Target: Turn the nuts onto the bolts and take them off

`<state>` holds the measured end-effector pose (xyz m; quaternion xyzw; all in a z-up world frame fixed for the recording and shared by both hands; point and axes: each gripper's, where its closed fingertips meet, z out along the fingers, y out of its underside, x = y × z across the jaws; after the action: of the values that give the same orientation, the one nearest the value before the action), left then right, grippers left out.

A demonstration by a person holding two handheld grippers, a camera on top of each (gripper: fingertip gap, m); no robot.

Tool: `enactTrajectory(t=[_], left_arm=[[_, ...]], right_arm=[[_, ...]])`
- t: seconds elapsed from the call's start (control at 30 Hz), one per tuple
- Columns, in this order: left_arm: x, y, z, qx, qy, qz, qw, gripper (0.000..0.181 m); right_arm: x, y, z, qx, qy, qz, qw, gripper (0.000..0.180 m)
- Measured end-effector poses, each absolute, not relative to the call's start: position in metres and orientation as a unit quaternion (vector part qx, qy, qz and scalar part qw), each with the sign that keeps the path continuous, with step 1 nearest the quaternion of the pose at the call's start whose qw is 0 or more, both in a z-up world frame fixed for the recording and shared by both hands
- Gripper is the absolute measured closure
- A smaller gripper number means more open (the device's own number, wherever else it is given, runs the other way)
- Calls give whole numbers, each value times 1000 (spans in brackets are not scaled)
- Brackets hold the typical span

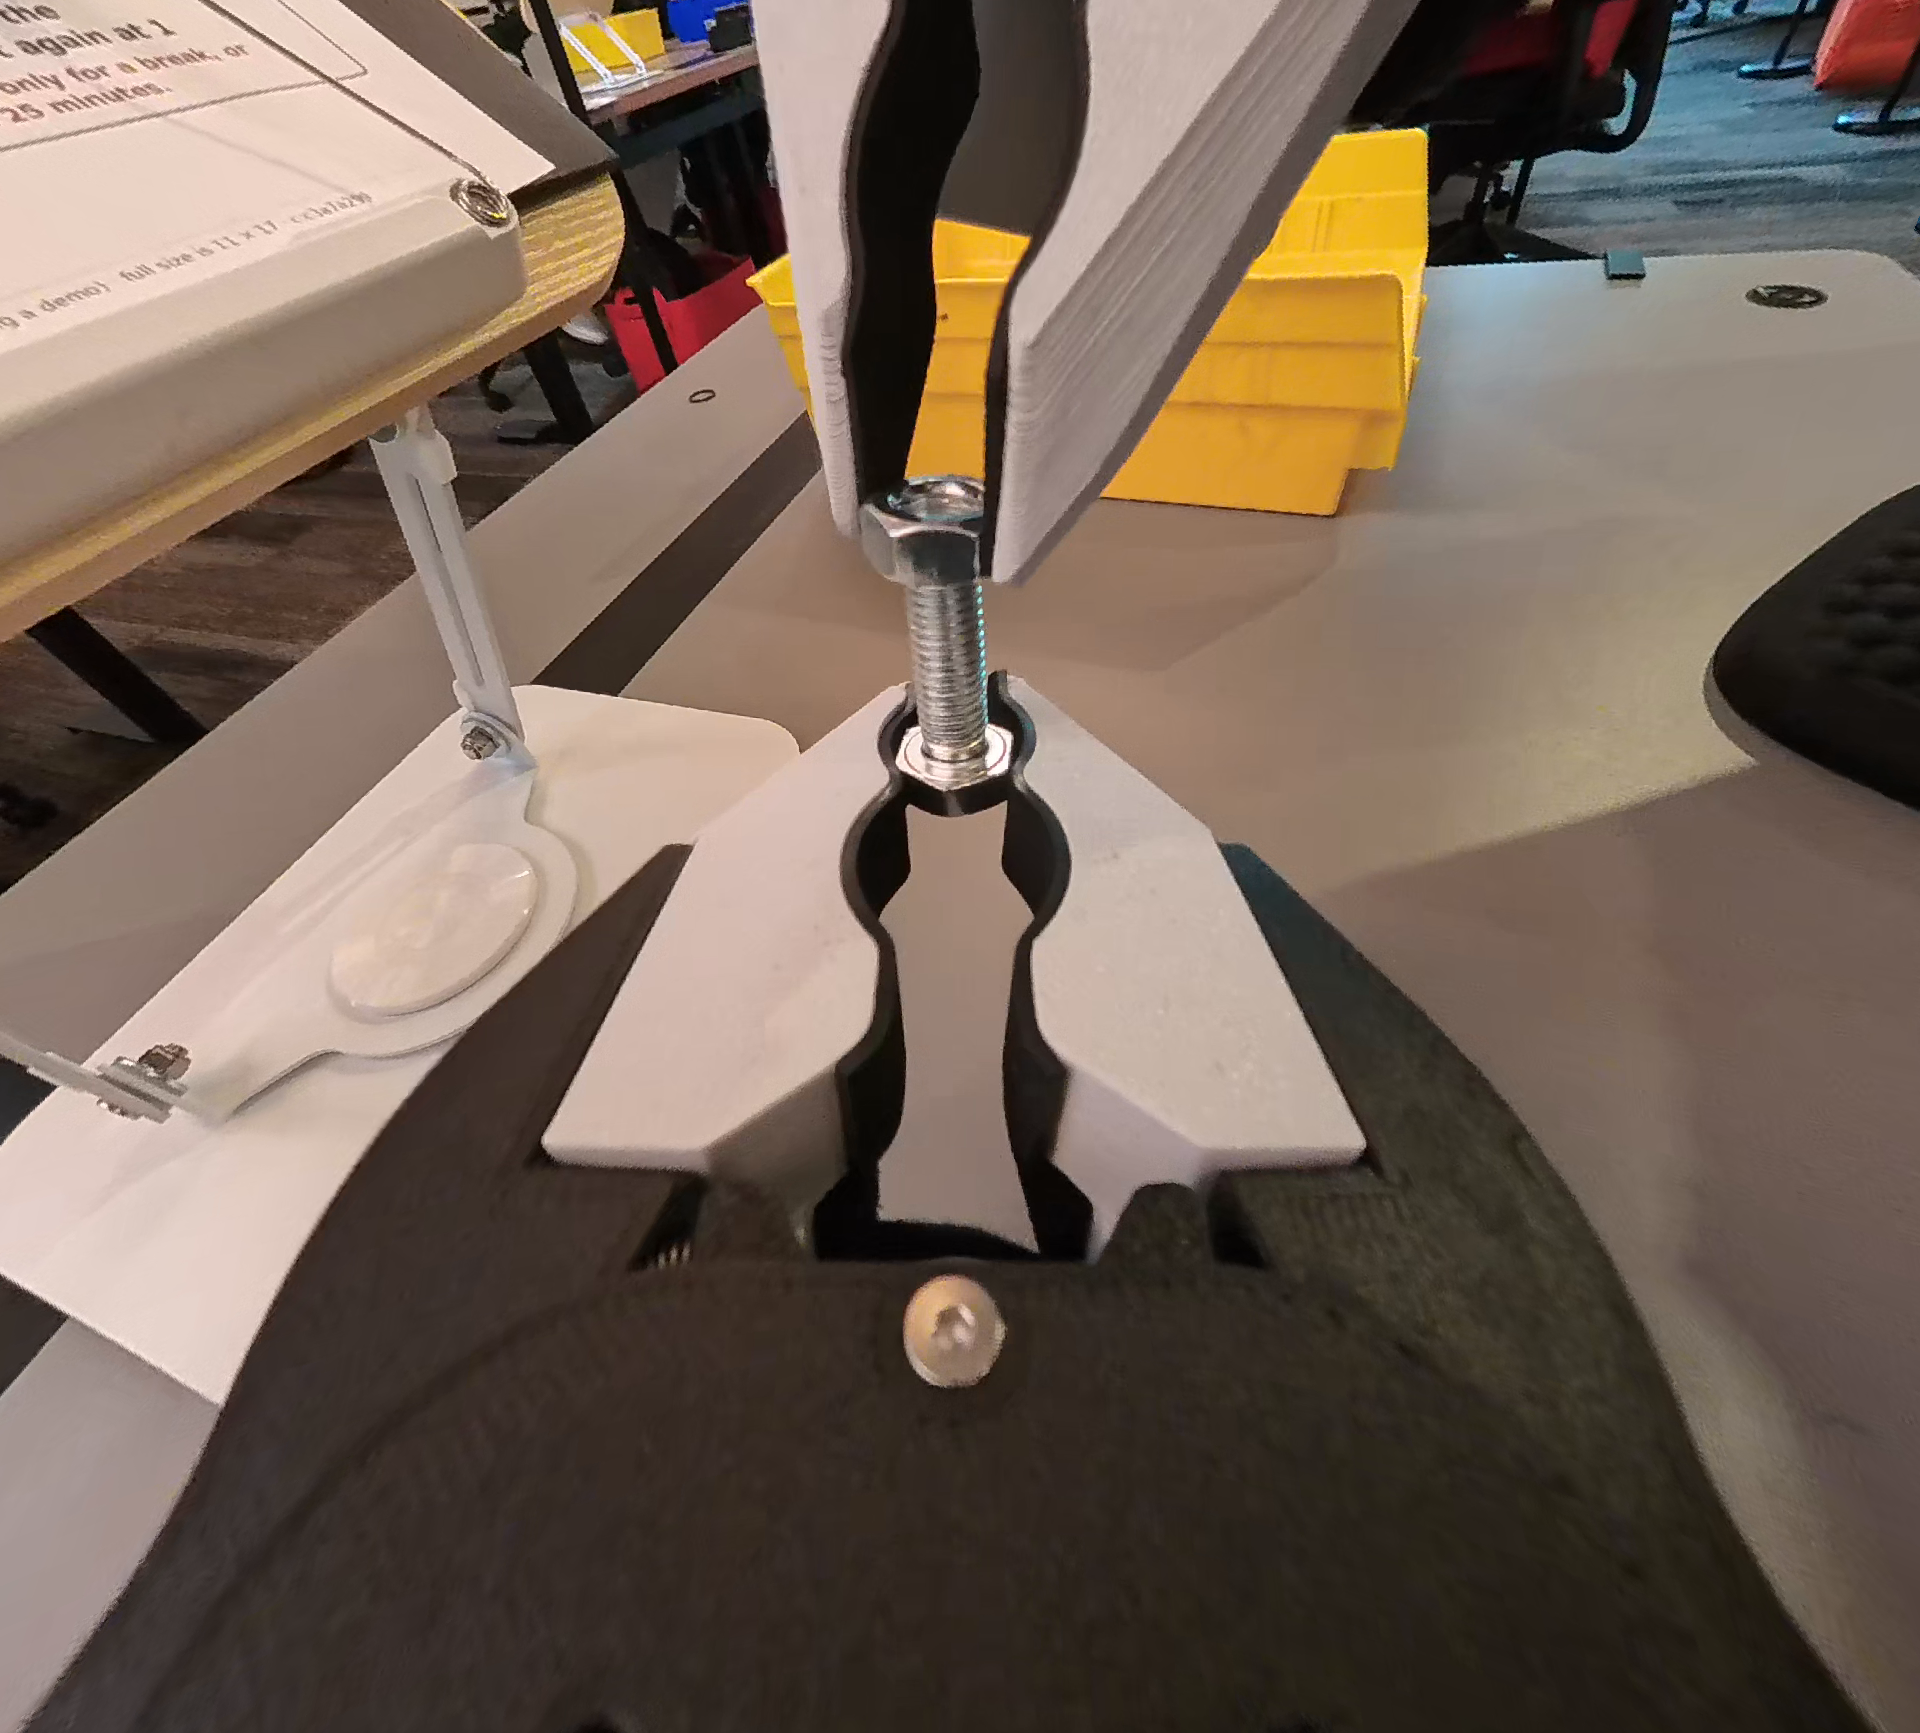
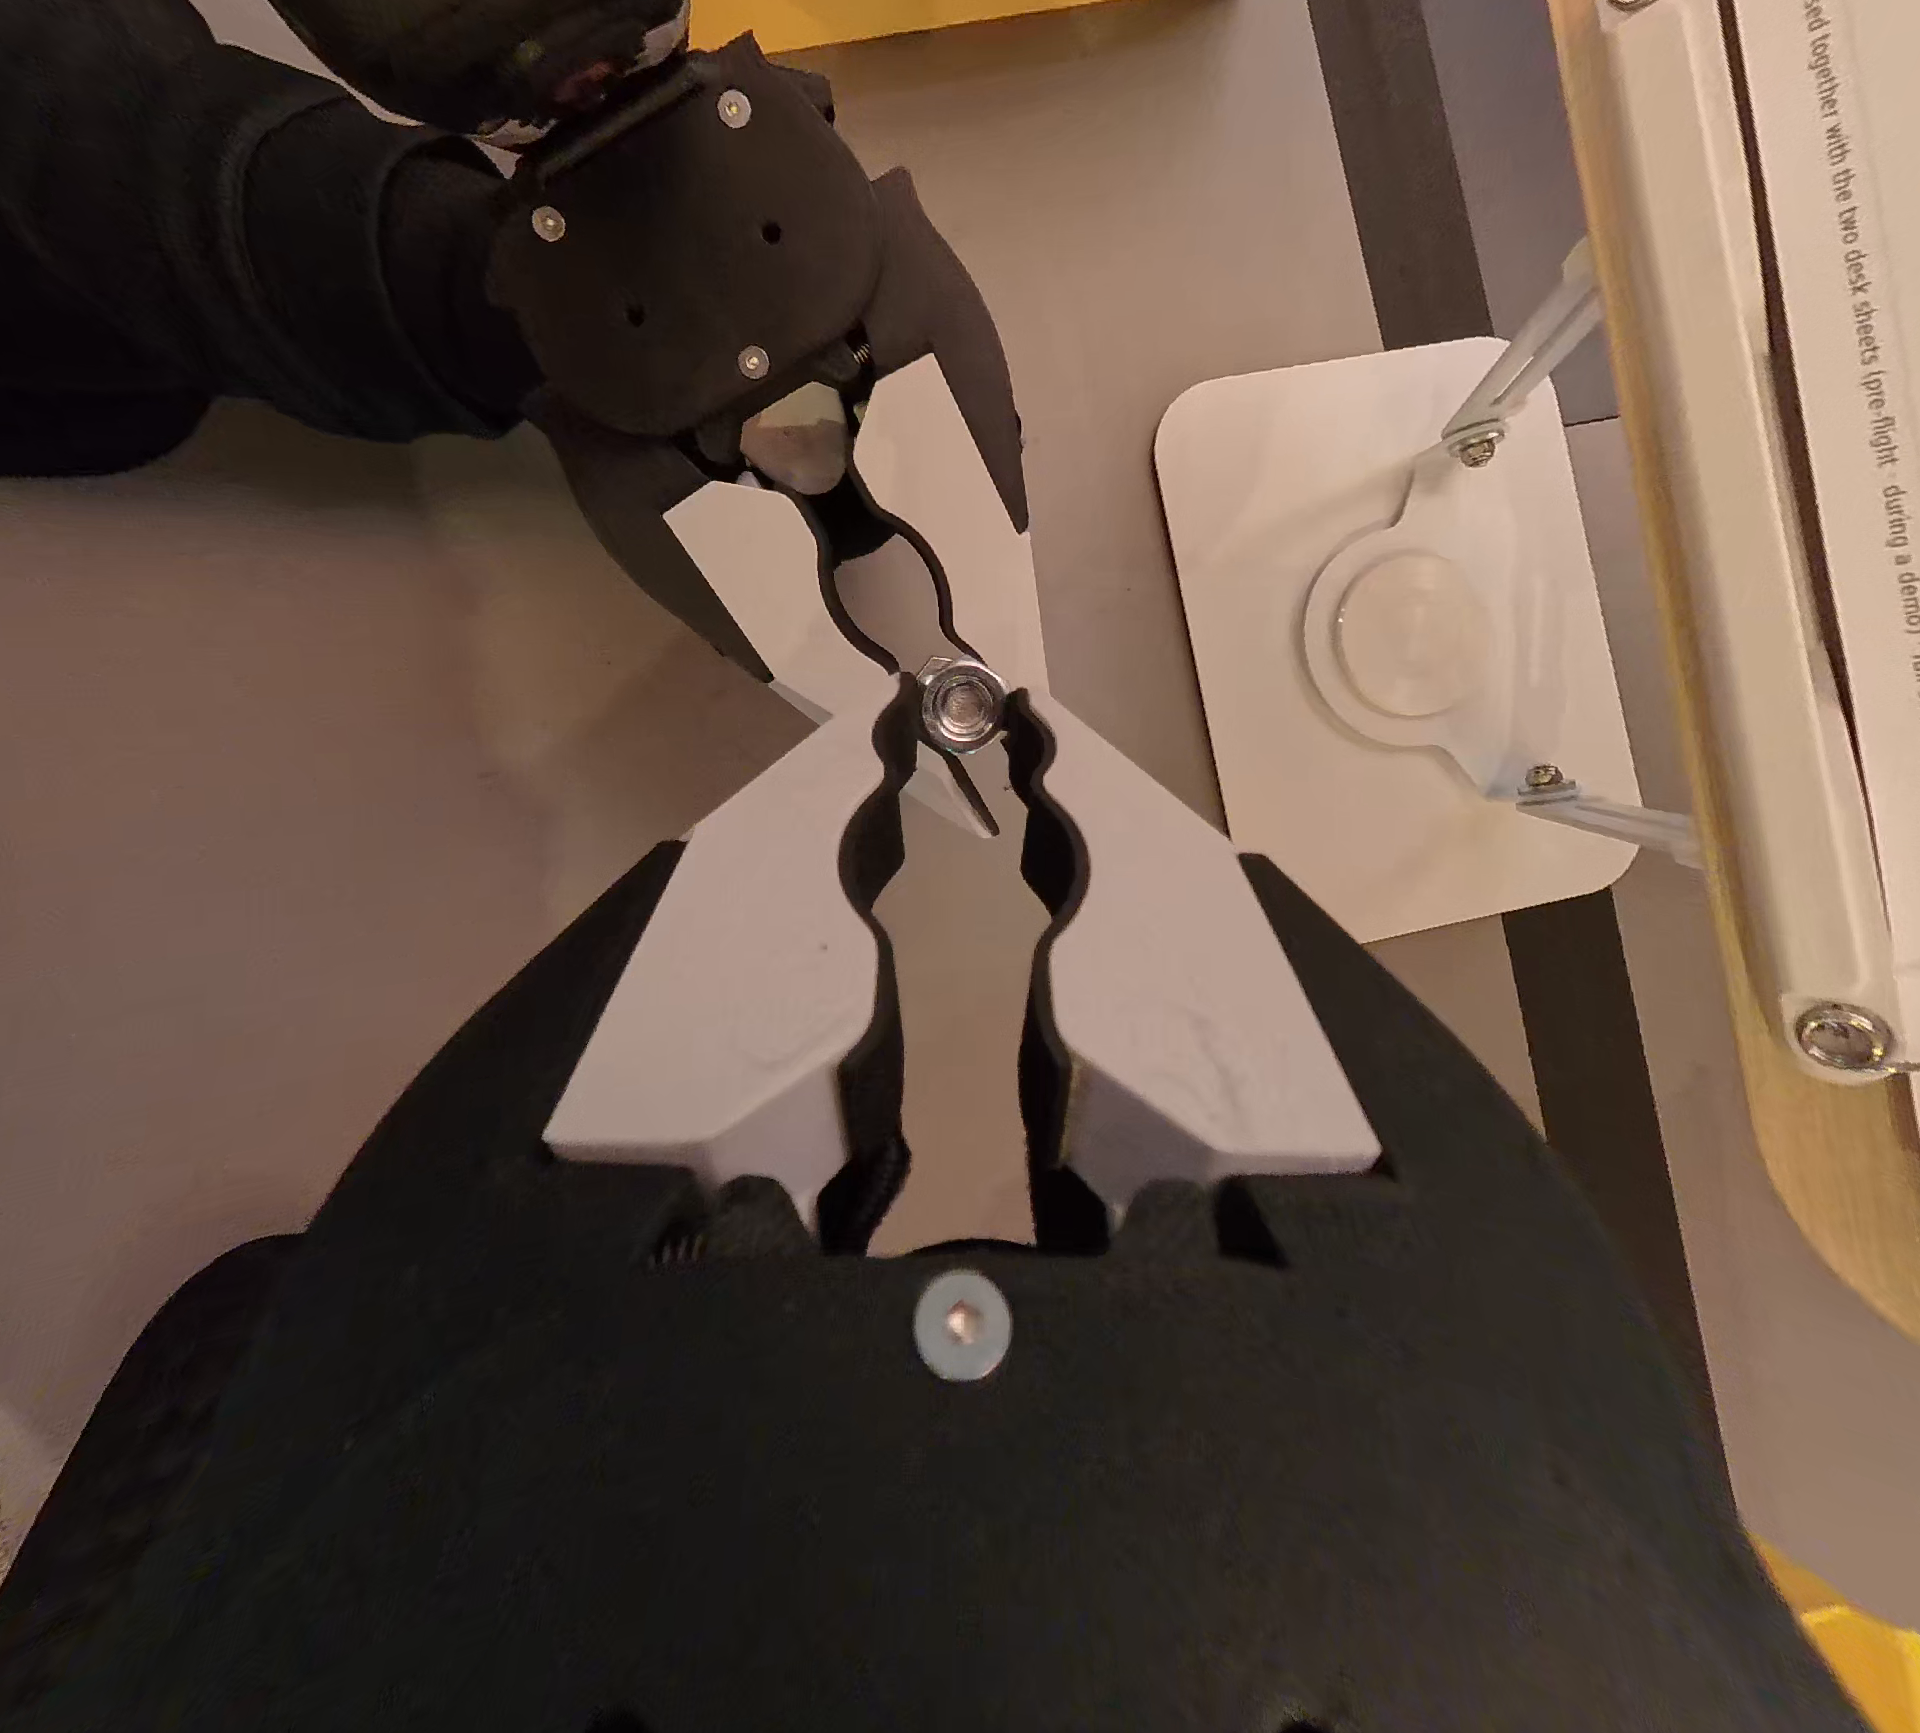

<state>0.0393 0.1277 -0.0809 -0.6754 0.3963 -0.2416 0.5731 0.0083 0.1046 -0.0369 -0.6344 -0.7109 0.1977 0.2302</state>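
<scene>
A silver bolt (image 1: pixel 945 644) is held upright above the grey table (image 1: pixel 1455 800). My left gripper (image 1: pixel 951 753) is shut on a hex nut (image 1: pixel 948 777) that sits on the bolt's lower threaded end. My right gripper (image 1: pixel 925 511) comes down from above and is shut on the bolt's hex head (image 1: pixel 923 530). In the right wrist view I look straight down on the bolt head (image 2: pixel 961 709) between my right gripper's (image 2: pixel 961 722) tips. The left gripper's white fingers (image 2: pixel 758 582) reach in from the upper left, below the head. The nut is hidden there.
Yellow bins (image 1: pixel 1247 395) stand on the table behind the bolt. A white stand base (image 1: pixel 436 904) at the left carries a tilted board with a paper sheet (image 1: pixel 208 177). A black padded object (image 1: pixel 1849 675) lies at the right. A black-gloved hand (image 2: pixel 312 229) holds the left gripper. My hands' fingertips stand some 5 centimetres from each other.
</scene>
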Motion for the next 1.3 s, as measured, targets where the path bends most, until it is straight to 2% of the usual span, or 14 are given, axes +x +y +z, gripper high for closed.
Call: enactTrajectory(t=[0.1, 0.17, 0.3, 0.57, 0.8, 0.87, 1.03, 1.3], left_arm=[[39, 128, -83, -677, 397, -243, 571, 170], [40, 128, -81, -674, 393, -253, 573, 170], [40, 127, -80, -670, 395, -259, 573, 170], [53, 100, -64, -623, 421, -347, 561, 170], [60, 88, -59, -606, 440, -365, 553, 170], [61, 89, -61, -608, 443, -359, 552, 170], [59, 94, -63, -616, 438, -343, 558, 170], [49, 116, -72, -650, 408, -284, 574, 170]], right_arm=[[9, 107, -41, -636, -713, 185, 230, 156], [9, 107, -40, -636, -712, 184, 235, 146], [9, 105, -29, -619, -719, 192, 251, 141], [18, 75, -12, -438, -852, 195, 211, 146], [21, 70, -17, -387, -892, 167, 162, 158], [21, 73, -20, -389, -893, 159, 159, 164], [20, 77, -22, -424, -877, 163, 157, 164], [14, 96, -30, -609, -755, 170, 173, 164]])
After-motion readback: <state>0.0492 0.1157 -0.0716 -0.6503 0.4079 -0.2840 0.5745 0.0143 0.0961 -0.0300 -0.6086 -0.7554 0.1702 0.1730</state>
